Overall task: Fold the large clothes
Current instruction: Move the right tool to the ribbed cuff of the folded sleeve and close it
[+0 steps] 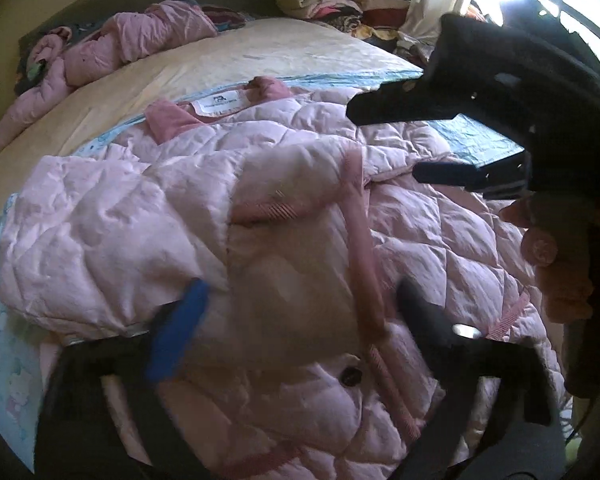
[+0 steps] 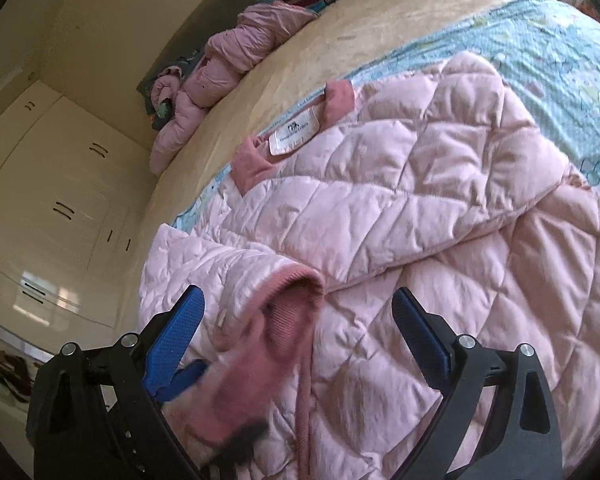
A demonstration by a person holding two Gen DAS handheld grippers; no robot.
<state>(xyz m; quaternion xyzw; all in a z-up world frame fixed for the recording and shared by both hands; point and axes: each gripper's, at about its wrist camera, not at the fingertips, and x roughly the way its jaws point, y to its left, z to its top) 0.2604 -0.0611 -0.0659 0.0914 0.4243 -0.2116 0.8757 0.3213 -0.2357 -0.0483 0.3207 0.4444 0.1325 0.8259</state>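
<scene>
Blue-padded and spread wide, the left gripper (image 1: 300,320) hangs over the folded-in sleeve (image 1: 112,240) of the pink quilted jacket (image 1: 440,240), gripping nothing. That jacket lies on the bed (image 1: 220,56), collar toward the far side, and the right gripper (image 2: 300,328) is likewise open, its jaws either side of a ribbed cuff (image 2: 296,312) but not pressing it. Puffy fabric like this may spring back (the sleeve looks only loosely laid), and a careless next pinch could catch a single layer and drag the fold apart.
</scene>
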